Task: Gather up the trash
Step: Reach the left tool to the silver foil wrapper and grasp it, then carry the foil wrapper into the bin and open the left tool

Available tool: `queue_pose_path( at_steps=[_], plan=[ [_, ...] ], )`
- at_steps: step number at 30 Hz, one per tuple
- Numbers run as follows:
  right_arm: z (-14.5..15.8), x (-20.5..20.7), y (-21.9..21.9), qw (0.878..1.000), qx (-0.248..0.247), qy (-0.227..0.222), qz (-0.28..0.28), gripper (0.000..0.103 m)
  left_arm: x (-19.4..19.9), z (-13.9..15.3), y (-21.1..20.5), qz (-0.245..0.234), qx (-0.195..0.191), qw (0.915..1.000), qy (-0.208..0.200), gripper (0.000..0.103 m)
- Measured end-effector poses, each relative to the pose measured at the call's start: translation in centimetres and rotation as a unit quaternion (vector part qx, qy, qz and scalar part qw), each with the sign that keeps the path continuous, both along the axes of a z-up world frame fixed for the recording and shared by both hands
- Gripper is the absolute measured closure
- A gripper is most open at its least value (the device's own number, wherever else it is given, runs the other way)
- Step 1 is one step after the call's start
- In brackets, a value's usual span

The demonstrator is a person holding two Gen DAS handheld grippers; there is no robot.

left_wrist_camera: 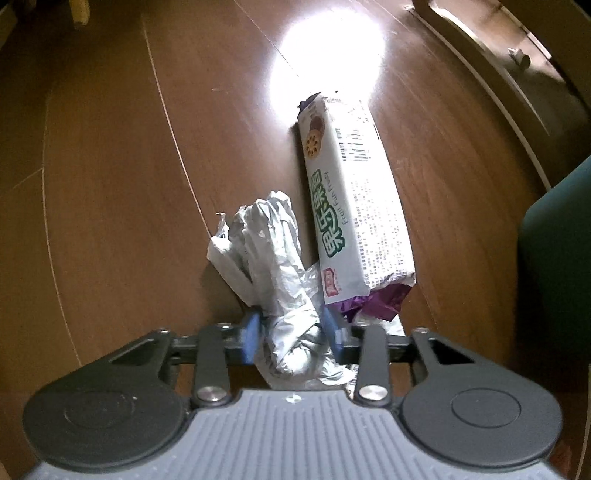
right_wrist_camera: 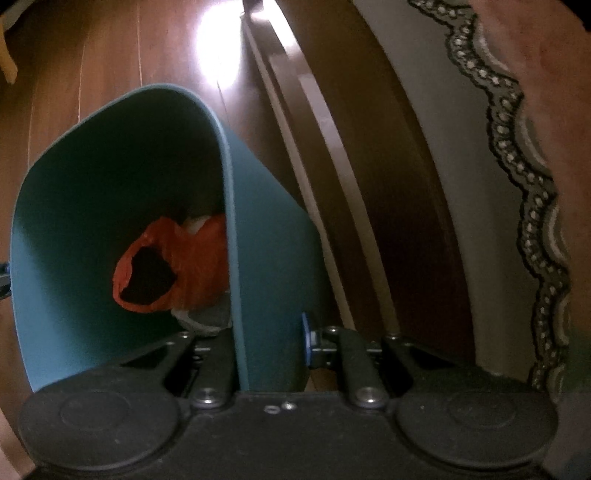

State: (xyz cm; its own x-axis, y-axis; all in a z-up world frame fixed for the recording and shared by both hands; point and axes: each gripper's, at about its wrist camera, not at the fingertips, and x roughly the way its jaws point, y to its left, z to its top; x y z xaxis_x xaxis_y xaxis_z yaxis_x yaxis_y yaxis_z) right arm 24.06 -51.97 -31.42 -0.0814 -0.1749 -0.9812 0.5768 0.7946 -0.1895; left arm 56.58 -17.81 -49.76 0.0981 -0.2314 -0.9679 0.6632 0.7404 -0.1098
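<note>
A crumpled silver wrapper point(left_wrist_camera: 269, 251) lies on the wooden floor, and its near end sits squeezed between the blue pads point(left_wrist_camera: 251, 332) of my left gripper point(left_wrist_camera: 291, 332), which is shut on it. Just to its right lies a long white biscuit packet point(left_wrist_camera: 354, 192) with a torn purple end. The edge of the teal bin point(left_wrist_camera: 557, 258) shows at the far right. In the right wrist view my right gripper point(right_wrist_camera: 269, 343) is shut on the wall of the teal bin point(right_wrist_camera: 258, 229); one finger is hidden inside it. A red bag point(right_wrist_camera: 173, 266) lies in the bin.
Brown wooden floor point(left_wrist_camera: 110, 184) with a bright glare spot. A pale skirting or furniture base point(right_wrist_camera: 314, 147) runs beside the bin, and a rug with a patterned border point(right_wrist_camera: 517, 184) lies beyond it. A furniture piece point(left_wrist_camera: 498, 55) sits at the upper right, something yellow point(left_wrist_camera: 79, 14) at the top left.
</note>
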Motion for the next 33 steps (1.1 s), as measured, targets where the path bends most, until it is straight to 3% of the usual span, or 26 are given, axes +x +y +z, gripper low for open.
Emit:
queue_pose_path(
  at_steps=[6,11,14,17,19,22,27,29,33],
  plan=[
    [0.1,-0.8,1.1,0.999,-0.026,-0.018,-0.01,0.09,0.8,0.7,0.9,-0.001,-0.011,0.9999,-0.008,0.074],
    [-0.5,-1.4,0.6,0.999,-0.031,-0.021,-0.013,0.09,1.7,4.9,2.0,-0.001,-0.034,0.9994,-0.007,0.074],
    [-0.5,-1.2,0.6,0.999,-0.034,-0.019,-0.005,0.09,1.3,10.8,1.9,-0.041,-0.076,0.9959,-0.027,0.074],
    [-0.5,-1.1,0.2,0.999,-0.039,-0.021,-0.006,0.09,0.1,16.7,0.7,-0.098,-0.119,0.9871,-0.044,0.074],
    [-0.5,-1.0,0.0,0.999,-0.045,-0.02,0.001,0.091,-1.2,20.8,-0.7,-0.138,-0.155,0.9772,-0.043,0.074],
    [-0.9,-1.0,-0.1,0.998,-0.053,-0.017,0.006,0.091,-3.7,24.6,-3.5,-0.197,-0.187,0.9621,-0.026,0.074],
    [-1.2,-0.9,0.3,0.997,-0.07,-0.017,0.013,0.092,-8.7,25.5,-8.6,-0.274,-0.198,0.941,0.022,0.074],
    [-1.2,-0.7,0.6,0.997,-0.076,-0.018,0.009,0.092,-11.2,24.3,-11.0,-0.293,-0.176,0.9392,0.027,0.074],
    [-1.0,-0.8,1.7,0.996,-0.092,-0.015,0.011,0.093,-13.3,21.7,-14.2,-0.293,-0.144,0.9444,0.044,0.074]
  ],
)
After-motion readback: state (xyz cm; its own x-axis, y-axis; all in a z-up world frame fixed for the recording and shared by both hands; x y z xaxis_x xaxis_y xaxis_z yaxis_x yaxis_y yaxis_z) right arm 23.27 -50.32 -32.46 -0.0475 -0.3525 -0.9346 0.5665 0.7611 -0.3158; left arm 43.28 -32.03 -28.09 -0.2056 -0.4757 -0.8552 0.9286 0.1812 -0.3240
